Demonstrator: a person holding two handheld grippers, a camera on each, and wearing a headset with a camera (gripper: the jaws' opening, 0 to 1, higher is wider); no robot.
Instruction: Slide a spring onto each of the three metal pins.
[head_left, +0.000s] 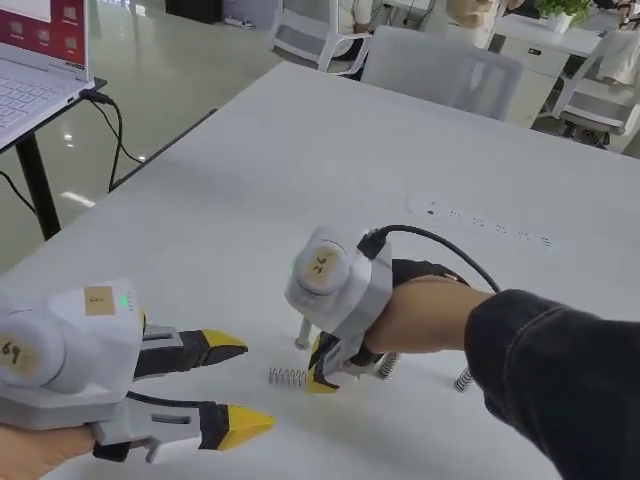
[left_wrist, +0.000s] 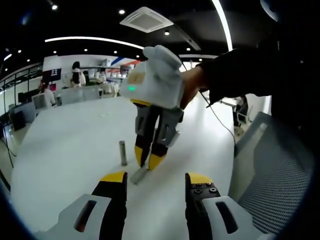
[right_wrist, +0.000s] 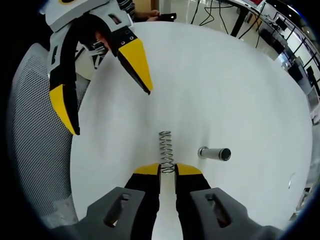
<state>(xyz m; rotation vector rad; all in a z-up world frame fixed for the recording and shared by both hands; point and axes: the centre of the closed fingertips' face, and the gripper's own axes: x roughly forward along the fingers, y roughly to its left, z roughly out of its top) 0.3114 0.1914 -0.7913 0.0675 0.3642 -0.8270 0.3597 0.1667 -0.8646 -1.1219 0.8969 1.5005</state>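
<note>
A short spring (head_left: 287, 376) lies flat on the white table (head_left: 300, 180). My right gripper (head_left: 322, 381) points down at it and is shut on one end of the spring (right_wrist: 165, 147). A metal pin (head_left: 303, 335) stands upright just behind it, also seen as the pin (right_wrist: 215, 153) and the pin (left_wrist: 122, 152). Two more springs (head_left: 388, 365) (head_left: 463, 380) lie by the right hand, the nearer partly hidden. My left gripper (head_left: 243, 385) hovers open to the left, its yellow tips aimed at the spring (left_wrist: 139, 175) and at the right gripper (left_wrist: 148, 162).
A laptop (head_left: 35, 60) sits on a side desk at the far left with cables hanging. Chairs (head_left: 440, 65) stand behind the table's far edge. A socket strip (head_left: 480, 222) is set in the tabletop. A mesh chair (left_wrist: 270, 170) is close to the near edge.
</note>
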